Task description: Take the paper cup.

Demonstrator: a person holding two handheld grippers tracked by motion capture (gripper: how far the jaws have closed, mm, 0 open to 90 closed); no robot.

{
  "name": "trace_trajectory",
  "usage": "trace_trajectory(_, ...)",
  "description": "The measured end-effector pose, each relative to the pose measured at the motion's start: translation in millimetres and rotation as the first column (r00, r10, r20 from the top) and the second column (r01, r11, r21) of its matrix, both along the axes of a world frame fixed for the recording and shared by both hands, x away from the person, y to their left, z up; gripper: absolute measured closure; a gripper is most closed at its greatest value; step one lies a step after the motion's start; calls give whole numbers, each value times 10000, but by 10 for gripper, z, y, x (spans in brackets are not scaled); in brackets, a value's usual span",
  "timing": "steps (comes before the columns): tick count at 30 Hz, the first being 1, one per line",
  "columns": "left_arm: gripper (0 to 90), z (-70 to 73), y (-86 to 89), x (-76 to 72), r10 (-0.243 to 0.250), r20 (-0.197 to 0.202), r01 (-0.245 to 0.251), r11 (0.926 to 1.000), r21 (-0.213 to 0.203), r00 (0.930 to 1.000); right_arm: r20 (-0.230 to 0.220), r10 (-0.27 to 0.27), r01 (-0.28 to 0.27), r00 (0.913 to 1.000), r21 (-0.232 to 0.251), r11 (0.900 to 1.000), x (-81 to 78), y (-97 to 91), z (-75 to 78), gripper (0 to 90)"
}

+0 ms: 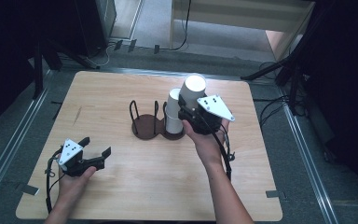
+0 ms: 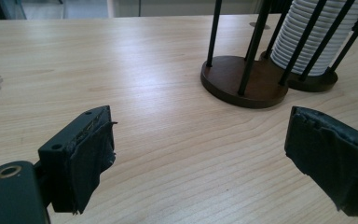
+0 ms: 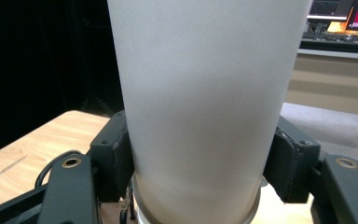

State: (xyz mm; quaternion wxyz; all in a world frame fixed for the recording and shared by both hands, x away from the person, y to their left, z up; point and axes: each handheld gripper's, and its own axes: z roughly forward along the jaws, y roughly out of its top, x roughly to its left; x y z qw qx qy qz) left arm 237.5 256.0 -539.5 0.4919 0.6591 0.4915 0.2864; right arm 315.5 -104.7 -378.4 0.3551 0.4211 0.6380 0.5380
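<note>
Right gripper [image 1: 190,111] clamps a white paper cup [image 1: 193,89] near its rim, tilted above the cup stack [image 1: 173,114] in the dark holder [image 1: 145,127]. Light and thin-walled, it likely crushes easily, so a gentle sidewall hold suits. Left gripper [image 1: 94,150] rests open and empty on the counter [image 1: 121,186].

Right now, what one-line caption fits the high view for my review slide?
Right gripper lifts a white paper cup off the stack in a dark two-bay cup holder; left gripper rests open on the wooden table.

Tabletop [image 1: 121,186] evenly lit from overhead; surroundings fall into darkness. Soft shadows only. White cup [image 3: 200,107] between my jaws reads blurred, washed grey. Overall graininess.
</note>
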Motion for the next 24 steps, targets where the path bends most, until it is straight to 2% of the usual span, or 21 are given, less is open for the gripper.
trace_trajectory(2,86,20,-18,0,-82,42,82,9999,75,10000,-76,14,-14,10000,-27,10000,-35,-27,-32,337)
trace_trajectory(4,86,59,-30,2,-211,31,212,9994,-267,9998,-136,52,-53,9999,-86,9999,-68,-55,-71,338)
trace_trajectory(6,86,102,-73,4,-249,119,253,9993,-292,9996,-264,68,-69,9996,-15,10000,-100,-79,-102,338)
trace_trajectory(10,85,230,-205,-3,-659,378,667,9975,-217,9971,-379,116,-117,9992,-11,9999,-166,-136,-173,338)
trace_trajectory(12,86,275,-255,0,-821,425,828,9965,-133,9957,-456,187,-189,9988,-47,9998,-196,-149,-214,338)
trace_trajectory(19,86,436,-480,43,-1261,580,1277,9915,-255,9903,-701,262,-268,9972,-79,9996,-291,-189,-340,340)
trace_trajectory(24,86,551,-650,70,-1645,656,1654,9862,-79,9842,-843,307,-316,9960,-82,9995,-359,-212,-433,339)
